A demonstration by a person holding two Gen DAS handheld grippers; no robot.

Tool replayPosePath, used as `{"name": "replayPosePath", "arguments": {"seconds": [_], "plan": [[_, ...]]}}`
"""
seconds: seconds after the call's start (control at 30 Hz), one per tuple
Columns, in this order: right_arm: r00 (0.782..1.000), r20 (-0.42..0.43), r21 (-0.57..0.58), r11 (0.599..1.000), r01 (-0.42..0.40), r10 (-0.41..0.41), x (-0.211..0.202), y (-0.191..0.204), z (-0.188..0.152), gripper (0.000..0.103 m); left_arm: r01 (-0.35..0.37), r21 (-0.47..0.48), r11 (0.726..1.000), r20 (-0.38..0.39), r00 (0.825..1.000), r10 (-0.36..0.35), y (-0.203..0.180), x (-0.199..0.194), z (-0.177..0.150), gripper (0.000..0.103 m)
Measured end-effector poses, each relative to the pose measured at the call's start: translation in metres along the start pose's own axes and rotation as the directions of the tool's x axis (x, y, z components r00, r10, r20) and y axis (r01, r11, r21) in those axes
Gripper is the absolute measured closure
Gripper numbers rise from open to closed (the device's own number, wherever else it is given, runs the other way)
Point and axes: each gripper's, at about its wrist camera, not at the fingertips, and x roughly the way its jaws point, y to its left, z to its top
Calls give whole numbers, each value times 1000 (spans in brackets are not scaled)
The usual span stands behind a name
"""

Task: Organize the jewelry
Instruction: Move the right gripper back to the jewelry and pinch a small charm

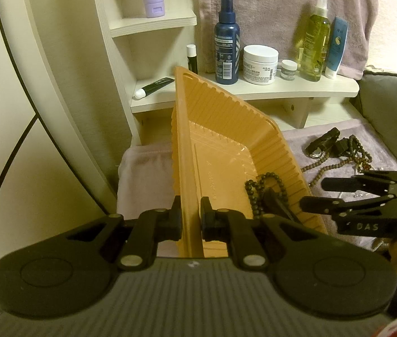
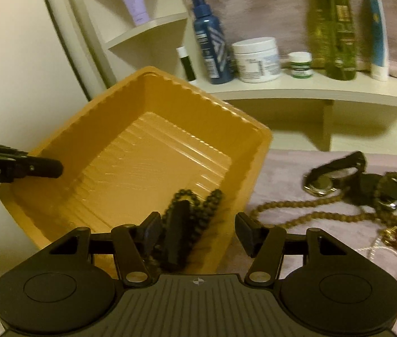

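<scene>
The left gripper (image 1: 190, 219) was clenched on the near rim of the orange tray (image 1: 221, 151), a thin, glossy moulded-plastic rectangle with ribbed, corrugated walls and a stepped floor, held tilted above the pale mauve towel (image 1: 339, 151); its 2 black fingers pinched the wall from either side; the right gripper (image 2: 198, 234) stood released over the tray's near corner, its matte black pads apart and touching nothing; below it, inside the tray against the near wall, lay a dark beaded strand (image 2: 198, 205) of small round beads with a flat black bar-shaped piece (image 2: 177, 230) across it; on the plush towel to the right of the tray lay a brown wooden bead necklace (image 2: 296, 210), a black strap with a round metallic face (image 2: 330, 174) and a fine pearly chain (image 2: 395, 255), loosely tangled; behind, a cream wooden shelf (image 1: 254, 90) carried smooth bottles, jars and tubes.
</scene>
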Motion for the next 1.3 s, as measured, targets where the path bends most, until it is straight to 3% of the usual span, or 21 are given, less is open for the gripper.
{"name": "replayPosePath", "arguments": {"seconds": [0.17, 0.33, 0.6, 0.8, 1.13, 1.3], "plan": [[997, 35, 4, 997, 73, -73, -22, -12, -7, 44, 0, 2, 1000, 1, 1000, 0, -1, 0, 1, 93], [979, 73, 15, 981, 192, -192, -53, -36, -20, 44, -1, 0, 1000, 2, 1000, 1, -1, -1, 1, 93], [931, 79, 78, 933, 351, -357, -92, -85, -36, 44, -1, -5, 1000, 3, 1000, 1, -2, -2, 1, 93], [889, 89, 50, 894, 446, -449, -101, -105, -42, 44, -3, -4, 1000, 2, 1000, 3, -2, -1, 1, 93], [860, 107, 20, 866, 500, -499, -92, -122, -45, 45, -5, -1, 1000, -3, 1000, 5, 0, 0, 1, 93], [857, 108, -1, 862, 506, -503, -83, -128, -44, 60, -9, 0, 1000, -5, 1000, 9, -1, 0, 0, 93]]}}
